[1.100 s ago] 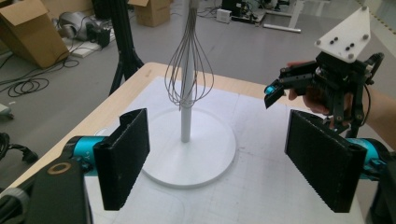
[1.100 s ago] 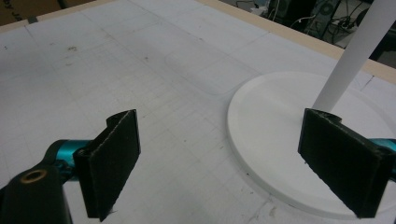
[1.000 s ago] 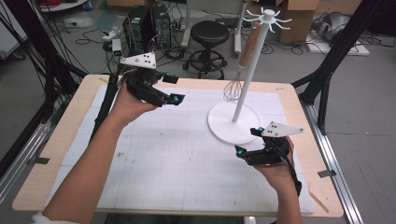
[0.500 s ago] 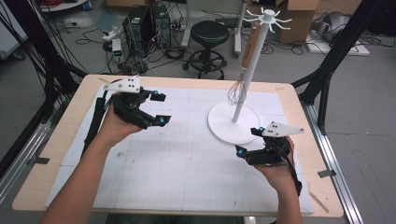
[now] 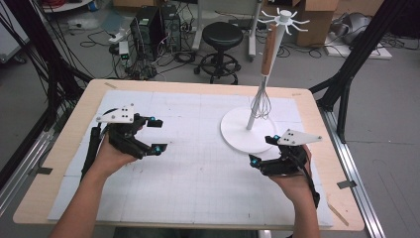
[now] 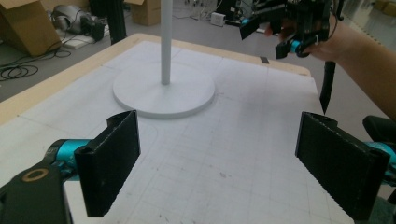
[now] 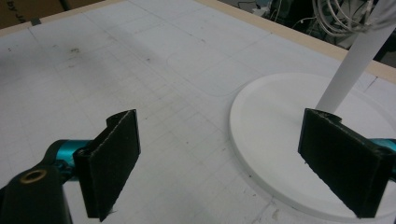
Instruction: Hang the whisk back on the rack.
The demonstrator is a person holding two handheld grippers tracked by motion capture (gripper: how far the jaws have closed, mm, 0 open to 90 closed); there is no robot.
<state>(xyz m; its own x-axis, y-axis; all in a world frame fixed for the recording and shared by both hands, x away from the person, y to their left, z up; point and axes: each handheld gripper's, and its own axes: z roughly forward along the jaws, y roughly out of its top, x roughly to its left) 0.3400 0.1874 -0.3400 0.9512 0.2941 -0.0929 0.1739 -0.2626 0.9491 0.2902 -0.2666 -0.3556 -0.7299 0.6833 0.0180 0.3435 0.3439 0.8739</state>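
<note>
Standing upright near the far right of the worktop (image 5: 74, 129), a white stand (image 5: 246, 131) has a flat, smooth round base and a slim straight pole rising to a crown of short prongs; a whisk (image 5: 262, 94) hangs from that crown, its long axis close to vertical, the pale wooden handle uppermost and the bulb of shiny wire loops pointing down, level with the lower pole and clear of the base. A matt white mat printed with a fine grid covers most of the worktop, whose bare wooden edge shows as a light tan border with rounded corners.

The left tool (image 5: 154, 135) is held above the left half of the mat, aimed towards the stand; its two flat black jaws, rough-faced and rectangular on teal mounts, stand wide apart with nothing between them; a grey three-cornered plate rides on top. The right tool (image 5: 262, 148) sits just beside the near rim of the base; its jaws are likewise spread wide and empty, one of them over the mat and the other over the base in the right gripper view.

A black round stool (image 5: 223, 37) stands on the floor beyond the worktop, among loose cables.
</note>
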